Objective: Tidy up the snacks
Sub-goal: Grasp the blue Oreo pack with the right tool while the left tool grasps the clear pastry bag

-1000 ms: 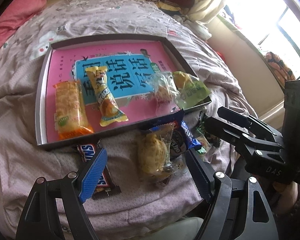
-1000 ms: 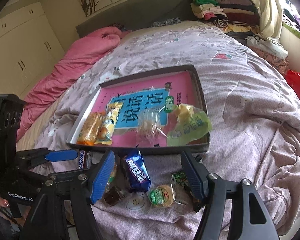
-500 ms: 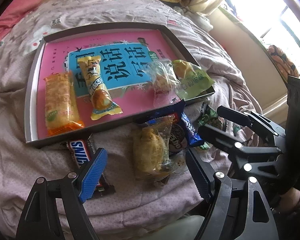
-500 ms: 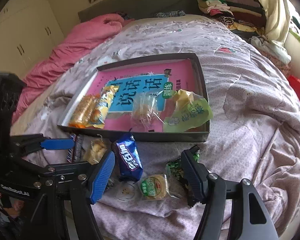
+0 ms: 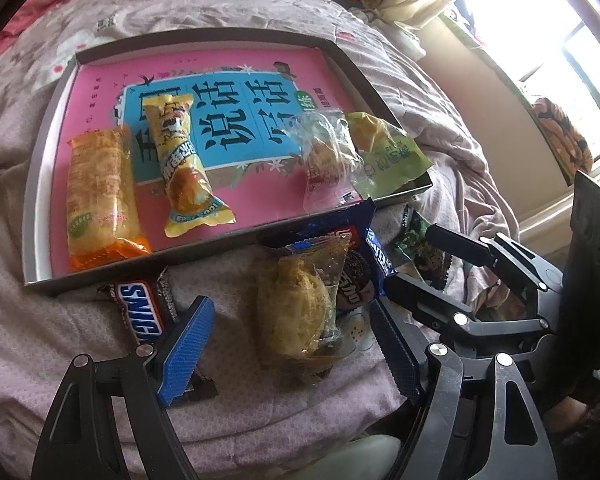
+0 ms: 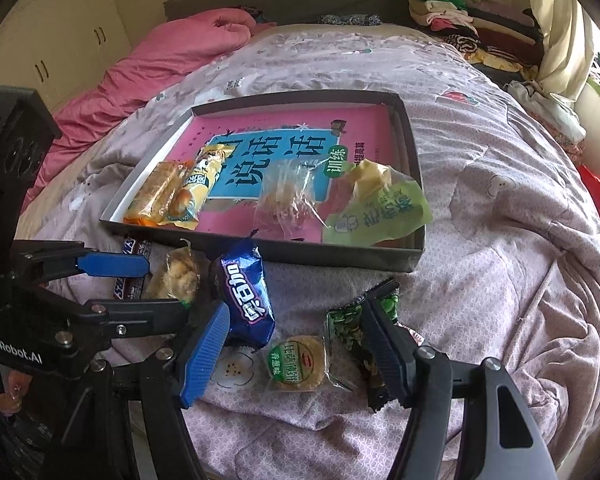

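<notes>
Lilac quilted bed [image 5: 52, 344]: left gripper [image 5: 288, 344], jaws apart, is straddling clear-wrapped yellow pastry [image 5: 296, 304]; centre before closing gently.

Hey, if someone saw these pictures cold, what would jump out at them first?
Probably the shallow grey tray on the bed, with its bright pink and blue lining and four wrapped snacks inside. Next, the loose snacks on the quilt just in front of it, such as the blue cookie pack and the Snickers bar, with two black grippers hovering over them, jaws open.
</notes>
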`<action>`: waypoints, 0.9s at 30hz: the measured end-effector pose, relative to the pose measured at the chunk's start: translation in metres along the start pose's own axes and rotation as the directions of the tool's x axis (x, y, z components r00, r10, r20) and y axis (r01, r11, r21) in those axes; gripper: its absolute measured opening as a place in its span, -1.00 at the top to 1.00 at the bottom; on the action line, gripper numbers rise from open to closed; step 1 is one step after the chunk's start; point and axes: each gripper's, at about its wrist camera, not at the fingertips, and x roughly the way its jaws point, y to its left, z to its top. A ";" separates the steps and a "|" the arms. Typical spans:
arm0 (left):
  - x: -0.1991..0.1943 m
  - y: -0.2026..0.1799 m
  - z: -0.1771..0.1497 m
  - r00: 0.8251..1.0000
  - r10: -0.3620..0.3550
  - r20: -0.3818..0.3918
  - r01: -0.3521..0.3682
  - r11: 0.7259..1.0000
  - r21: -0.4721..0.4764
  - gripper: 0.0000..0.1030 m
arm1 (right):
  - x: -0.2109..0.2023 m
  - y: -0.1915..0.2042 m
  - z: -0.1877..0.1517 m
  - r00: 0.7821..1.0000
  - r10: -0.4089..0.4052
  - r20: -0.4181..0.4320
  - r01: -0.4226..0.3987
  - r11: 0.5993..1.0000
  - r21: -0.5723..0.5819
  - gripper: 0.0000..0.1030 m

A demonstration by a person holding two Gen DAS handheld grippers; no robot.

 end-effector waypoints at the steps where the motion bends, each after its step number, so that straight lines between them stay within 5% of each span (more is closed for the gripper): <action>1: 0.001 0.001 0.000 1.000 -0.006 -0.003 0.006 1.000 -0.004 -0.55 | 0.001 0.000 0.000 1.000 -0.003 -0.001 0.003 1.000 -0.004 -0.32; 13: 0.010 0.006 0.003 0.999 -0.029 -0.024 0.029 0.999 -0.014 -0.08 | 0.010 0.008 0.000 1.000 0.001 -0.023 -0.003 0.999 -0.053 -0.32; 22: 0.006 0.015 0.001 1.000 -0.023 -0.022 0.022 0.999 -0.032 -0.04 | 0.020 0.022 0.003 0.999 0.033 -0.030 -0.036 0.994 -0.102 -0.32; 27: 0.003 0.021 0.001 0.999 -0.028 -0.021 0.027 0.999 -0.039 -0.03 | 0.029 0.028 0.008 0.995 0.080 -0.055 -0.087 0.989 -0.120 -0.08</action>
